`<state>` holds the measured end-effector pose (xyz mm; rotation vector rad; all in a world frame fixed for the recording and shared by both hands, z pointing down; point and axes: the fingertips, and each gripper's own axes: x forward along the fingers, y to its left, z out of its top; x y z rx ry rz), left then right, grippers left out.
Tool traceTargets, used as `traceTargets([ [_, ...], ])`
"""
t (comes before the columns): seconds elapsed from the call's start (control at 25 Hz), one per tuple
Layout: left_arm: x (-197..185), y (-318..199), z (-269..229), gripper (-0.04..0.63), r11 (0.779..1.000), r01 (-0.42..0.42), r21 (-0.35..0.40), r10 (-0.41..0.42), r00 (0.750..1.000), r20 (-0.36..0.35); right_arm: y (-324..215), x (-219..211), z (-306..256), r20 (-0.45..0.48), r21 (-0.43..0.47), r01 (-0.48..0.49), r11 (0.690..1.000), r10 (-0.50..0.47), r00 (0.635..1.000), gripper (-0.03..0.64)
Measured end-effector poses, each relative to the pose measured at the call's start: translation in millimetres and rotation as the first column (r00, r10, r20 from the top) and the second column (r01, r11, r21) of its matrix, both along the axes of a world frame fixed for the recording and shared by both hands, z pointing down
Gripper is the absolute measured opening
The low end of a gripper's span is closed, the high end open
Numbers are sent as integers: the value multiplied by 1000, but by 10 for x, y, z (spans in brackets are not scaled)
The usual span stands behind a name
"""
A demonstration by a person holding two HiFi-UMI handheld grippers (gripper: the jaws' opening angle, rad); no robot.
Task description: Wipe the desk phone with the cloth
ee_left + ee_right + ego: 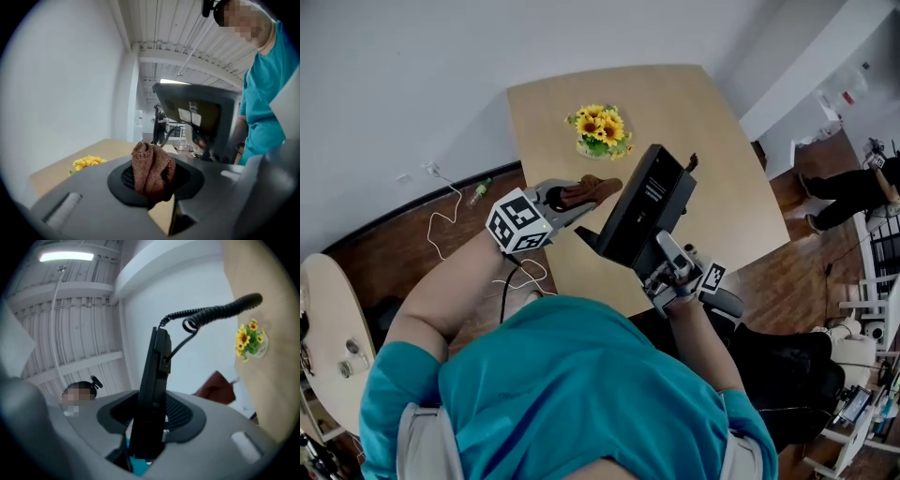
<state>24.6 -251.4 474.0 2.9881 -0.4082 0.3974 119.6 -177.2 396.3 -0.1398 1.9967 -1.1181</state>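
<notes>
A pale wooden table with rounded corners (553, 112) stands near a plain white wall (394, 75), and a small bunch of yellow sunflowers with green leaves (601, 131) sits towards its far edge. On the dark wooden floor (384, 253) left of the table, a thin white cable (442, 221) lies in loops, and a round pale side table (328, 309) shows at the left edge. At the far right, another person's legs in dark trousers (839, 187) stretch over the floor.

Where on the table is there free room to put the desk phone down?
The wooden table is bare right of the sunflowers, up to its right edge, and along its left side below them. Over the near edge it is crowded: the right gripper holds the desk phone up there, the left gripper the brown cloth beside it.
</notes>
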Motion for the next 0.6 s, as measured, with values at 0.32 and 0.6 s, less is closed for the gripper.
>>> traceTargets([
  [0.32, 25, -127, -446, 91, 998, -18, 66, 23, 997, -72, 225, -369, 656, -203, -112, 104, 988, -126, 971, 170],
  [0.6, -142, 167, 175, 91, 1000, -18, -21, 18, 1000, 11, -7, -23, 1009, -223, -190, -21, 982, -23, 975, 170],
])
